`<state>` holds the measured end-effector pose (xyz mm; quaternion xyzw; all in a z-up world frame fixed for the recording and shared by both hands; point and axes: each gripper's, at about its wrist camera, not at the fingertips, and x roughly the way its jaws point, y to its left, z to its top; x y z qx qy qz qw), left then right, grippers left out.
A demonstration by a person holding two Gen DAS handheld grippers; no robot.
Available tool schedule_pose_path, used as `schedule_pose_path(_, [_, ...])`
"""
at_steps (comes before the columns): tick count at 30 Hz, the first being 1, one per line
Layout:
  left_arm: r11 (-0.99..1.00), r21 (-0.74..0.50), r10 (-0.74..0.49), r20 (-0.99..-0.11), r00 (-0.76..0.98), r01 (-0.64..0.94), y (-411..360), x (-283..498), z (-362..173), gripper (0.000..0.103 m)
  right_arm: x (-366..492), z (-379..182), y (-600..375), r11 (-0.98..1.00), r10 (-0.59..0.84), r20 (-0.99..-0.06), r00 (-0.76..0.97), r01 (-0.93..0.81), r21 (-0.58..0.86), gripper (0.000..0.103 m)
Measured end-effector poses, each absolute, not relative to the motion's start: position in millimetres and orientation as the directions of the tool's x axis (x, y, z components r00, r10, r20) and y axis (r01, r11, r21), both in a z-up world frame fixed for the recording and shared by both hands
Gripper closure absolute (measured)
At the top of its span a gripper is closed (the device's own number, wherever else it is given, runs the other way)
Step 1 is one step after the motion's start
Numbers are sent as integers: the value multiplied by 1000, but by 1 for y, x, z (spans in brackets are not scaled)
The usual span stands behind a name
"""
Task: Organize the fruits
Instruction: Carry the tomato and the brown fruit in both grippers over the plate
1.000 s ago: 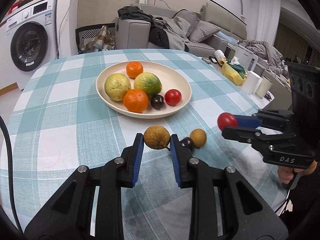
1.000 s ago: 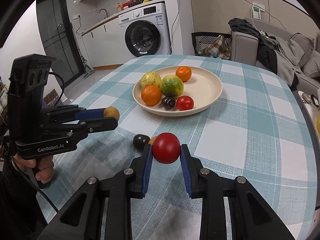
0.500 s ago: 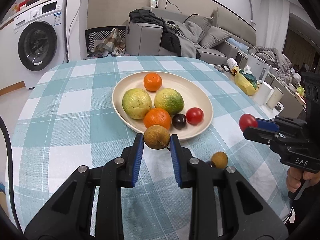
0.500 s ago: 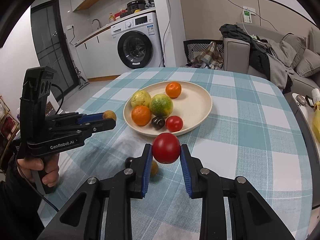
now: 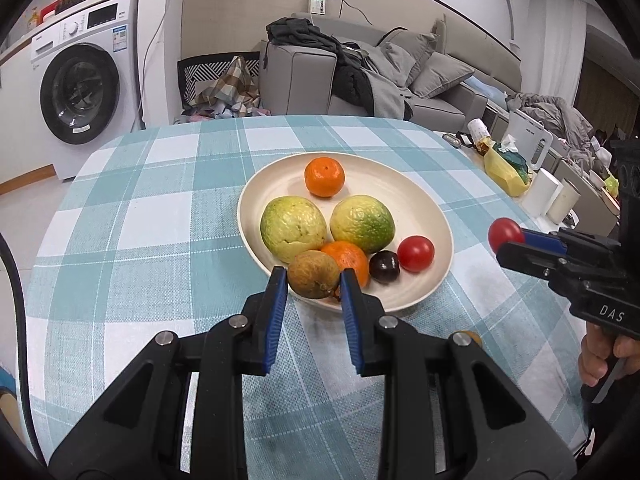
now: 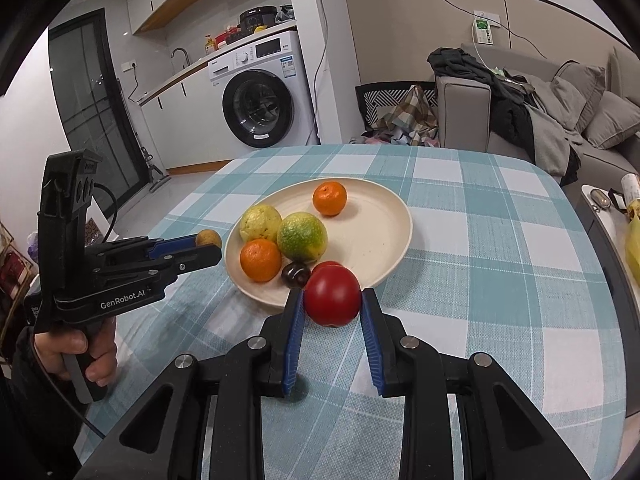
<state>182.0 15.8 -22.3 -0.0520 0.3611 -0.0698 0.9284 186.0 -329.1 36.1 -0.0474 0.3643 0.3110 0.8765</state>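
Six fruits already sit on the cream plate [image 5: 420,204]. The left gripper [image 5: 314,284] fingers clamp a brownish fruit [image 5: 314,274] at its near rim; the right gripper [image 6: 332,304] fingers pinch a red tomato [image 6: 332,296] just short of it. Both await placing; a small fruit [image 5: 470,336] remains on the tabletop [image 5: 140,220].

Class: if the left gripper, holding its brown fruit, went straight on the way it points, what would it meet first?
Probably the near orange in the plate, right behind the brown fruit in the left gripper; depth is uncertain.
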Motion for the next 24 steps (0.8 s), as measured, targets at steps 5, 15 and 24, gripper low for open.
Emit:
schedule_pose_path(5, [986, -146, -159, -671, 724, 81, 21, 193, -25, 79, 196, 35, -327, 806, 510, -665, 545, -573, 149, 74])
schedule_pose_path(15, [989, -130, -143, -689, 710, 73, 24, 211, -34, 79, 213, 31, -320, 808, 508, -678, 530, -567, 162, 74])
schedule_pose_path(24, [986, -152, -151, -695, 703, 63, 30, 224, -40, 79, 226, 24, -316, 812, 499, -693, 520, -560, 165, 74])
